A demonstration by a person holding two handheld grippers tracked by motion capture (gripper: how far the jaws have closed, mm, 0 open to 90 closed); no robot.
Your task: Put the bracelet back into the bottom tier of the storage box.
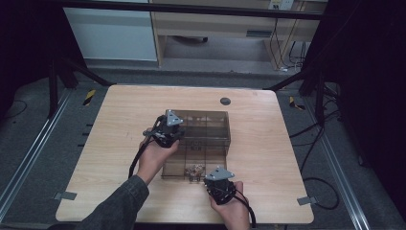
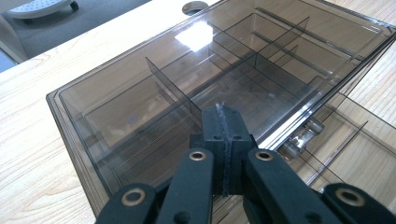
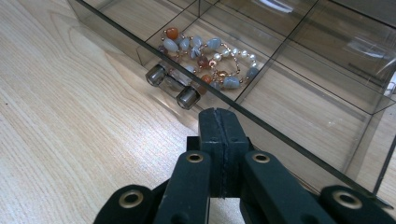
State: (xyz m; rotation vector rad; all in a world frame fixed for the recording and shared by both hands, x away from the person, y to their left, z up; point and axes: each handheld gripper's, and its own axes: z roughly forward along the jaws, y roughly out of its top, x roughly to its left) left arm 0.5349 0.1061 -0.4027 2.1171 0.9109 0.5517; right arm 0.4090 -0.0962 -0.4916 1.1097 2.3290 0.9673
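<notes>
Jaws of both the left gripper [image 2: 226, 122] and right gripper [image 3: 221, 125] are fully closed, holding nothing; the drawer [image 3: 299, 100] could slide crookedly, spilling the bracelet [image 3: 205, 56].

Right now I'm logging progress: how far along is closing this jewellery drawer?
Done: the beaded bracelet lies in a front compartment of the pulled-out drawer. In hand: the left gripper, jaws shut, rests at the organiser box; the right gripper, jaws shut, sits by the drawer handle. Left: probably pushing the drawer in.
</notes>
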